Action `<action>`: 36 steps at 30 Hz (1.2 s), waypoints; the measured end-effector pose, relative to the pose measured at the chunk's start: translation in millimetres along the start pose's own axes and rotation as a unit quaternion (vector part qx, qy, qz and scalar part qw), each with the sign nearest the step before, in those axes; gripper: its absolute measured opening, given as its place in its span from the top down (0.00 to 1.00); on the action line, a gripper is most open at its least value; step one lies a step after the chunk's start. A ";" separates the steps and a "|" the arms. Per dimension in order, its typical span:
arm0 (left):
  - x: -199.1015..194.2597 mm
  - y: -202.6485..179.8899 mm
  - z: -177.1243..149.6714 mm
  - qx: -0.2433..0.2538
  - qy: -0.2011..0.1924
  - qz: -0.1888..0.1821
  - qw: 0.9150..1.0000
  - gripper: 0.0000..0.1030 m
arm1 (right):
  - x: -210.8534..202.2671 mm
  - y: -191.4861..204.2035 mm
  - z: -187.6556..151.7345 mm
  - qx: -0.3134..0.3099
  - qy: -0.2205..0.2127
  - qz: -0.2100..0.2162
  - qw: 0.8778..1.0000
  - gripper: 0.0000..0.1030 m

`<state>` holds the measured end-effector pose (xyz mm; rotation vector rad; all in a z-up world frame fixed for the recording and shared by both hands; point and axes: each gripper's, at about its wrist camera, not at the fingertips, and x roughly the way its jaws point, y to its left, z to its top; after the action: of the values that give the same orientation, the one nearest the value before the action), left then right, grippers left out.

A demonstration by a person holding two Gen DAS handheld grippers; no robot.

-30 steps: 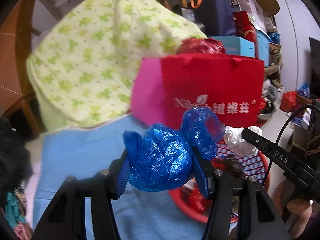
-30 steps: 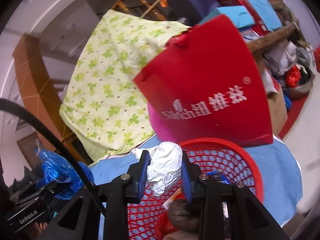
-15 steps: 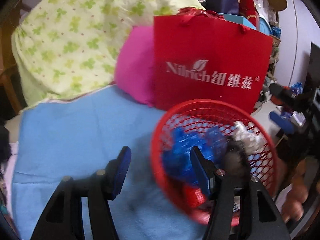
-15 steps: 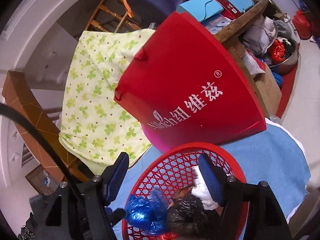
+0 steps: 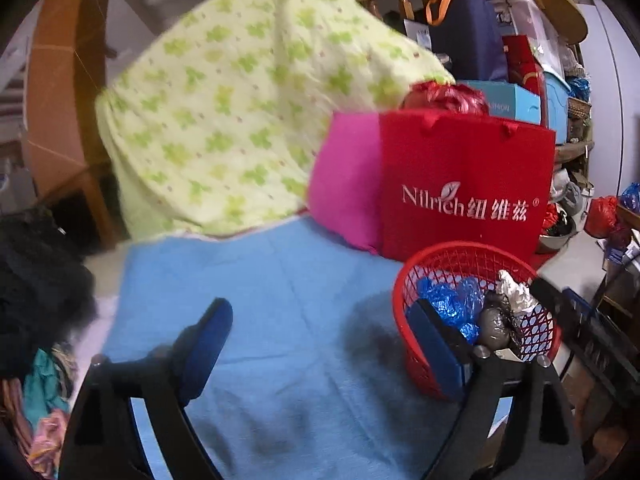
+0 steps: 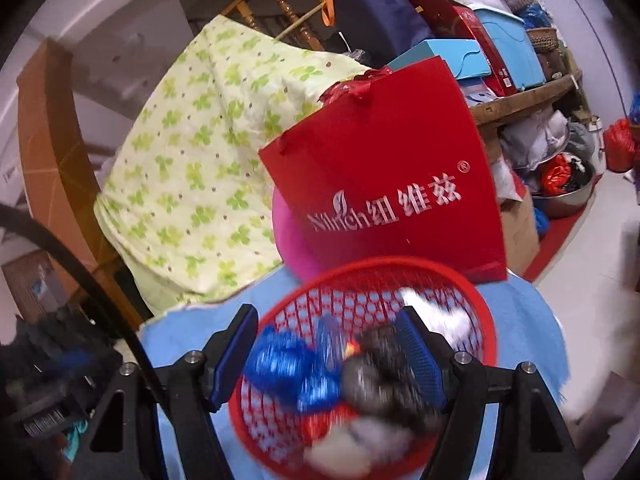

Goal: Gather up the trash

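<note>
Your left gripper (image 5: 320, 340) and right gripper (image 6: 326, 354) had both just spread and let go, so the blue bag (image 5: 452, 304) and white wad (image 6: 436, 314) lay in the red basket (image 5: 424, 372) at lower right, meaning both pieces were collected.

Table covered with a light blue cloth (image 5: 280, 288), mostly bare in the middle. Red mesh basket (image 5: 424, 376) sits on the cloth near its right edge, holding crumpled blue, black and white trash. Behind the basket a red paper bag (image 5: 464, 168) with white lettering stands upright on the cloth, a pink bag (image 5: 344, 184) touching its left side. Green-patterned cloth (image 5: 224, 120) overlaps the blue cloth's far left edge.
</note>
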<state>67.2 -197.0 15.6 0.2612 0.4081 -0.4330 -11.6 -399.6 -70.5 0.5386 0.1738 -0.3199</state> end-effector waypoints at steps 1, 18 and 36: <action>-6.0 1.6 1.6 0.001 -0.005 0.006 1.000 0.12 | -6.9 2.7 -3.3 -0.006 -0.001 -0.002 1.000 0.27; -101.5 43.9 5.7 -0.048 -0.046 0.062 0.996 0.08 | -141.6 71.7 15.6 -0.142 -0.020 -0.036 0.989 0.27; -146.7 61.4 0.6 -0.032 -0.049 0.097 0.994 0.06 | -183.8 115.3 4.3 -0.200 0.008 -0.067 0.978 0.26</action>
<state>-26.4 -91.8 89.6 0.2149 0.2965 -0.2397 -143.8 -261.9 32.8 0.1309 0.2837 -0.3990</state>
